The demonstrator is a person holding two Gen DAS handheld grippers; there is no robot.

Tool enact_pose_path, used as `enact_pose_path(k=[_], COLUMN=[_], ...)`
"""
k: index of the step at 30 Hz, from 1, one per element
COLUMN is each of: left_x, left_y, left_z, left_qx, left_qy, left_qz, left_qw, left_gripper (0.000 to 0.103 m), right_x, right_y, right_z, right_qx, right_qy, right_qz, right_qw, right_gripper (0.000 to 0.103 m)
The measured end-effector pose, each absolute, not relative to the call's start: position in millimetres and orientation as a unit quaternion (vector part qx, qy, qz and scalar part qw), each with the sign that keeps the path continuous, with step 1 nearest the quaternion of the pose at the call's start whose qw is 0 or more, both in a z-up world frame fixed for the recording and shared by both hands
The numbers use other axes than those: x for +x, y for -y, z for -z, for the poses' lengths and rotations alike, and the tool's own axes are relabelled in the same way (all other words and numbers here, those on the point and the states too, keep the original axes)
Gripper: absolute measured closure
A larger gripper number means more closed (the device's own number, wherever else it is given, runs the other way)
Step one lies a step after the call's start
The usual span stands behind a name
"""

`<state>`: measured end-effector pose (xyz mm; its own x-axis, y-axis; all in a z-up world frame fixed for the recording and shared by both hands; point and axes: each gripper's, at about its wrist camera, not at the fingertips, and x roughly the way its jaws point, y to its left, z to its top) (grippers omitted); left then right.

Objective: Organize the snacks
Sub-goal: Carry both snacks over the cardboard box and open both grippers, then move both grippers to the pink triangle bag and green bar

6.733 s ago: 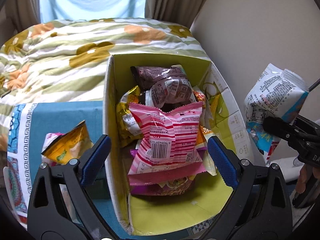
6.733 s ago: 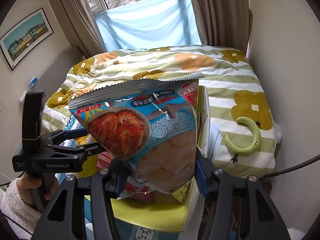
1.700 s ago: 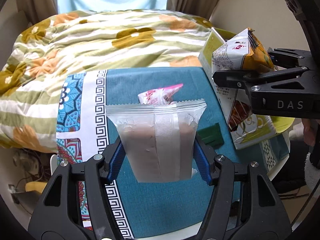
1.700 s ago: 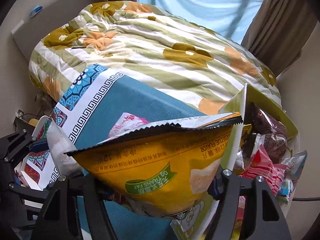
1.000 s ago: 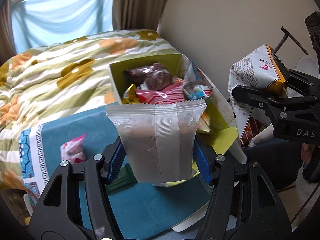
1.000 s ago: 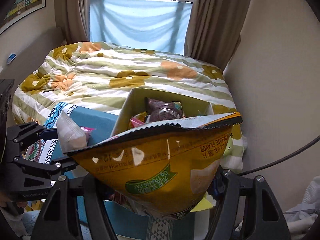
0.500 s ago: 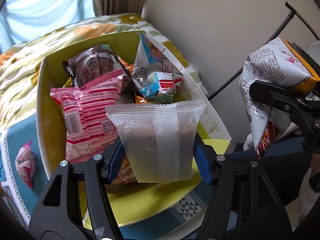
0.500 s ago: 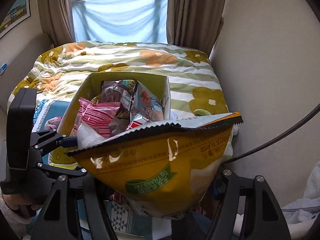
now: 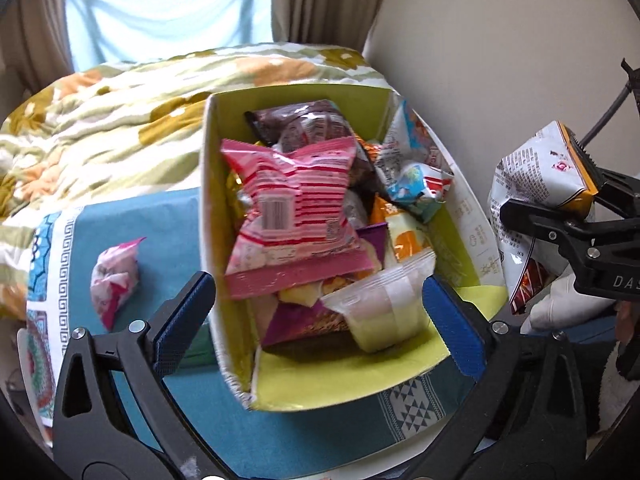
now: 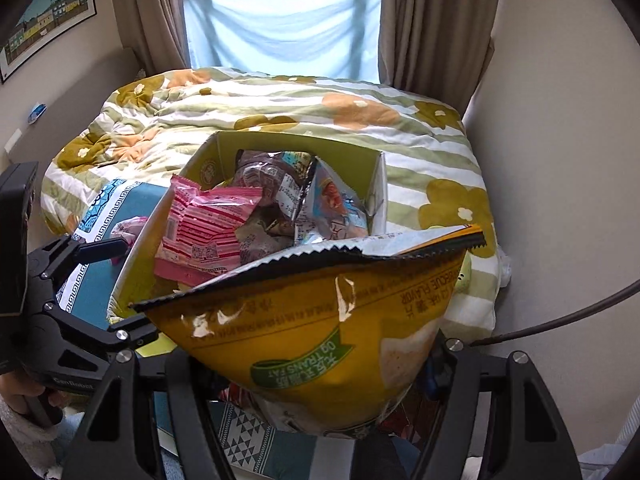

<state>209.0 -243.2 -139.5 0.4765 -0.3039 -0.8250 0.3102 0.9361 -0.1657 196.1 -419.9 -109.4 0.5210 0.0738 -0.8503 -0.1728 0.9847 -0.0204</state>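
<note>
Over the near end of the green box (image 9: pixel 304 390), the left gripper (image 9: pixel 320 316) stands with its jaws spread wide — they have just been opening, and nothing is pressed between the blue pads (image 9: pixel 188 312). Between them, lying loose on the heap inside the box, is the clear packet (image 9: pixel 380 308), tilted against the box's near right corner, touching neither pad. Further into the box lie a pink striped packet (image 9: pixel 296 216), a brown packet (image 9: pixel 304 124) at the far end and a blue-and-white packet (image 9: pixel 416 172) against the far right wall. Left of the box, a small pink packet (image 9: pixel 114 276) sits on the teal tablecloth (image 9: pixel 152 224), apart from the box. Right of the box, the right gripper (image 10: pixel 316 376) is clamped on a yellow chip bag (image 10: pixel 316 328) — the bag stands upright, its serrated top edge uppermost, held clear above the box's near right side. Beyond the box lies a flowered quilt (image 10: pixel 280 100)
</note>
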Motion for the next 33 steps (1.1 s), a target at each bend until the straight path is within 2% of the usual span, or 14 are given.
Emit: enact_pose_path(k=[6, 10, 12, 13, 14, 15, 25, 33], left_x=[200, 190, 188, 187, 184, 182, 166, 155], left_y=[197, 176, 171, 169, 166, 163, 151, 133], left_z=[135, 137, 143, 145, 147, 149, 148, 130], left_qx=[-0.014, -0.021, -0.023, -0.025, -0.028, -0.032, -0.052, -0.06], left_qy=[-0.481, -0.489, -0.495, -0.497, -0.499, -0.502, -0.499, -0.481], left_qz=[0.135, 0.121, 0.114, 0.112, 0.11, 0.109, 0.098, 0.073], left_qw=[0.866, 0.863, 0.861, 0.86, 0.859, 0.857, 0.859, 0.871], left_gripper=[0.001, 0.001, 0.001, 0.001, 0.001, 0.001, 0.001, 0.001], right_x=[204, 208, 207, 206, 204, 203, 178, 158], right_y=[392, 389, 391, 393, 395, 397, 415, 396], right_z=[125, 138, 143, 144, 145, 143, 129, 112], right_qx=[-0.075, -0.106, -0.116, -0.117, -0.116, -0.113, -0.036, -0.038], right_qy=[-0.507, -0.529, -0.528, -0.524, -0.521, -0.516, -0.467, -0.438], right_qz=[-0.085, -0.06, -0.049, -0.046, -0.043, -0.042, -0.051, -0.074], right_qw=[0.854, 0.84, 0.84, 0.842, 0.845, 0.848, 0.882, 0.895], right_gripper=[0.038, 0.034, 0.023, 0.011, 0.004, 0.002, 0.002, 0.002])
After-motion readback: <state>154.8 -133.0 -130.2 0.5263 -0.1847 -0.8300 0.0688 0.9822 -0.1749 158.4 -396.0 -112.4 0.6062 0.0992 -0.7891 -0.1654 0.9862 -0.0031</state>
